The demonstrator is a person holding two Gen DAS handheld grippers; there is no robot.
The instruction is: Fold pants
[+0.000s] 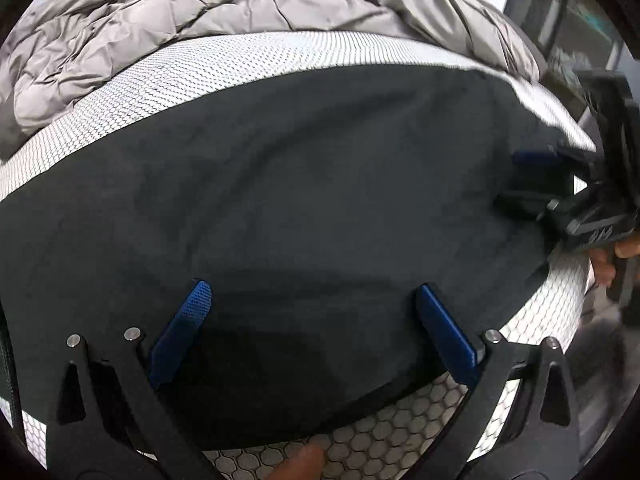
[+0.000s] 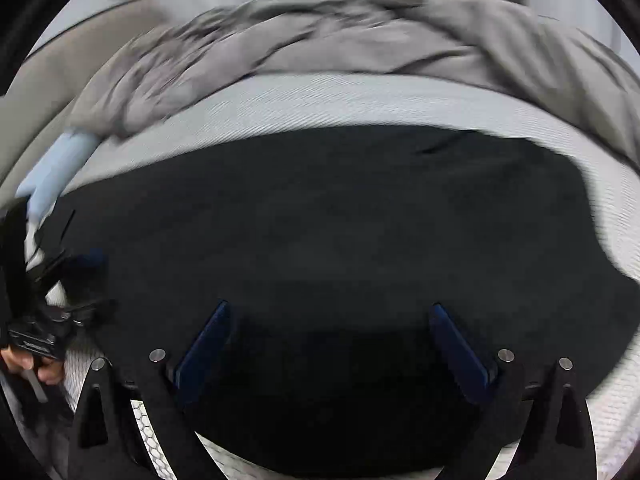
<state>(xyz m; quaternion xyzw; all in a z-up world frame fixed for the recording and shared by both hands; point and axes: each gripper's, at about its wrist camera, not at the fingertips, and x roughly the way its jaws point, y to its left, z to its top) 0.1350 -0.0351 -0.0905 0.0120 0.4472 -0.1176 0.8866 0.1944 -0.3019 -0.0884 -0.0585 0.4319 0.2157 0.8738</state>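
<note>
I hold both tongs, left [image 1: 312, 328] and right [image 2: 332, 344], spread wide over the soft, limp dark cloth pants [image 1: 320, 184]; I'd pinch the near hem just below.

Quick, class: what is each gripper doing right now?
Left gripper: open, over the pants, holding nothing.
Right gripper: open, over the pants, holding nothing.

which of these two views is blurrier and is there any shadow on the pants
The right wrist view is blurrier: the grey duvet smears with motion and the dark pants look underexposed. The left wrist view is sharper, with the mattress hexagon weave crisp; a shadow falls on the pants between the open left tongs. Both views bulge with fisheye distortion.
</note>
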